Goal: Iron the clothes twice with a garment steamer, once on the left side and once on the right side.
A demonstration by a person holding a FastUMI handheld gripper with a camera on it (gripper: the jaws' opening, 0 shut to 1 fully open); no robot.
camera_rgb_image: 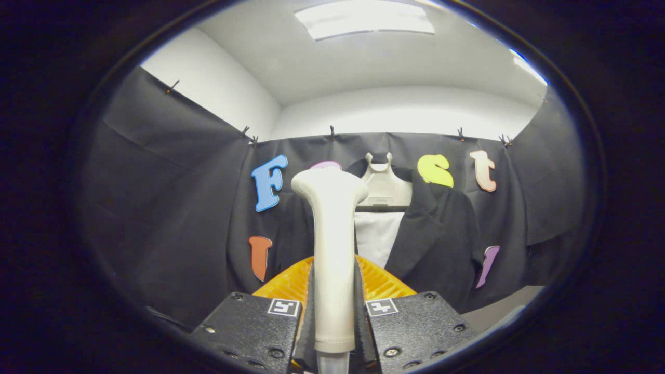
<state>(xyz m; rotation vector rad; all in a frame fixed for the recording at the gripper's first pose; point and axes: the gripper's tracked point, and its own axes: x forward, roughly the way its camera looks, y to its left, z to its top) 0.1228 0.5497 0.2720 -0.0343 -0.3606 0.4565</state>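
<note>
Steamer [332, 244] between jaws, before jacket [436, 234]

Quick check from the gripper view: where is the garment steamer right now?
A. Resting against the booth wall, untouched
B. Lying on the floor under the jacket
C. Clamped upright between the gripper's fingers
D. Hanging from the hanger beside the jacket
C: the white garment steamer stands upright between the fingers of the hand-held gripper, both pressing its handle, with the dark jacket on its hanger beyond them.

White steamer [332, 249] upright between fingers; dark jacket [436, 234] hanging beyond.
</note>
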